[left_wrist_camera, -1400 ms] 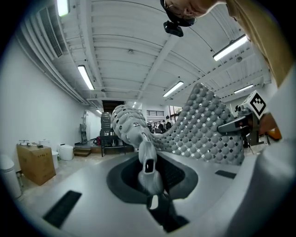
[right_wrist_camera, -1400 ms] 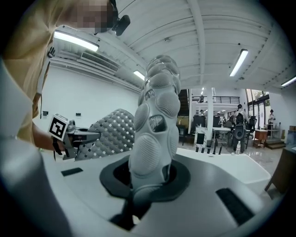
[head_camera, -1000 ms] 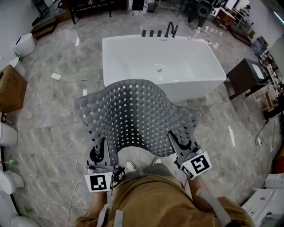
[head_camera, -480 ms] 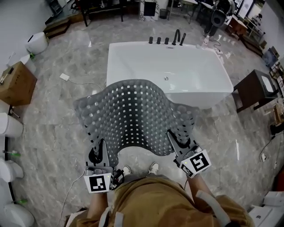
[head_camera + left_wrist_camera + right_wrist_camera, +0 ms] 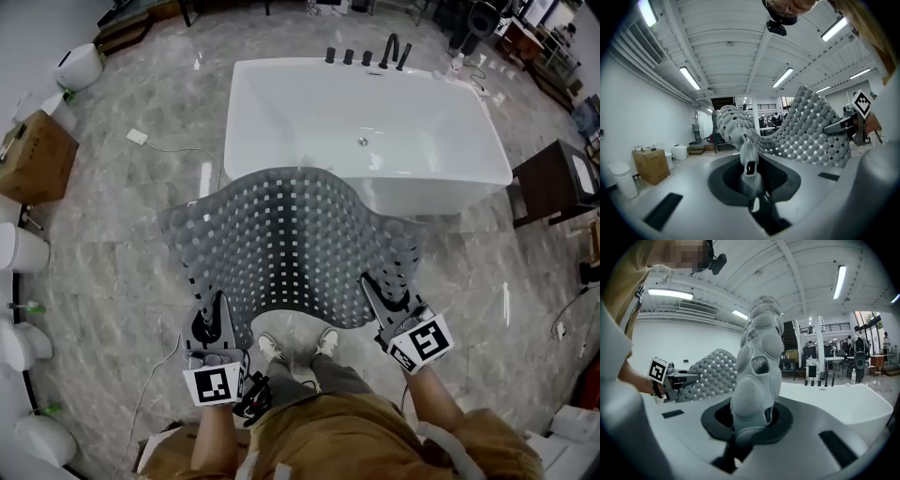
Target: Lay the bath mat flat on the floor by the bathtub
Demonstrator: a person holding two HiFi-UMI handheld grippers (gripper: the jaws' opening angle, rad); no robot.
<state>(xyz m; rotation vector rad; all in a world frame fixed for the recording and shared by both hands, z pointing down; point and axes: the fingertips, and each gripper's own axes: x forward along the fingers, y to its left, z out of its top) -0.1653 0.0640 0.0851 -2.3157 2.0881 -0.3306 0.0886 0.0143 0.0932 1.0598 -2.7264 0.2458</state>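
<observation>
Both grippers have sunk slightly, carrying the mat (image 5: 291, 239) with them. The left gripper's (image 5: 215, 307) jaws clamp its near left corner, and the right gripper's (image 5: 374, 292) jaws clamp the near right. Grey and full of holes, the mat arches above the floor (image 5: 112, 253) and shoes (image 5: 273, 350), its far edge beside the tub (image 5: 375, 112).

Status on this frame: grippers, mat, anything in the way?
Left gripper and right gripper shut on bath mat, near corners. Mat arched, not yet flat on floor. Bathtub just beyond; person's shoes below near edge.
</observation>
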